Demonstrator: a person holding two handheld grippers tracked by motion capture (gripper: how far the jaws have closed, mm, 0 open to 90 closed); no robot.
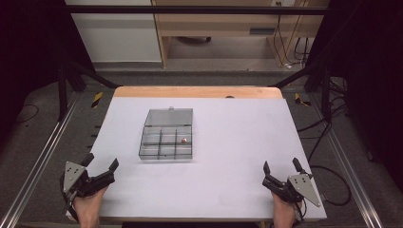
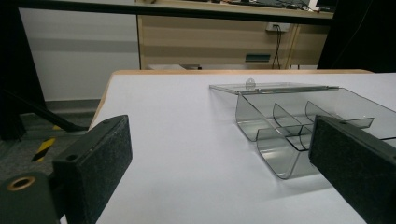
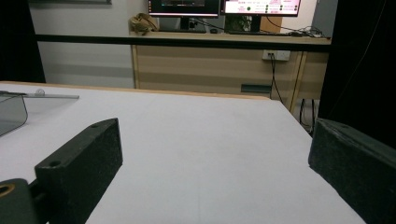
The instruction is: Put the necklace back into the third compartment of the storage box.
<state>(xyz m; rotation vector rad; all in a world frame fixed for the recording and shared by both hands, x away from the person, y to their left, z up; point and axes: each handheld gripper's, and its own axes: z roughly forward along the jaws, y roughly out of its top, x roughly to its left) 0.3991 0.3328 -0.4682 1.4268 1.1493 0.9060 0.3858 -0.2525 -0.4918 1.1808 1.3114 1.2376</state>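
Note:
A clear grey compartment box (image 1: pixel 167 135) lies near the middle of the white table (image 1: pixel 237 128), its lid (image 1: pixel 169 117) folded back flat on the far side. A small reddish thing (image 1: pixel 184 139) sits in a right-hand compartment. My left gripper (image 1: pixel 101 160) rests at the near left corner, open and holding nothing. In the left gripper view its jaws (image 2: pixel 222 128) frame the box (image 2: pixel 280 140), which stands ahead and to the right, apart from them. My right gripper (image 1: pixel 281 165) rests open at the near right corner. Between its jaws (image 3: pixel 217 130) there is bare table.
The table's far edge is a wooden strip (image 1: pixel 197 91). Metal rails (image 1: pixel 43 152) run along both sides of the table, and cables (image 1: pixel 328 128) lie on the floor at the right. A desk with monitors (image 3: pixel 224 7) stands beyond the table.

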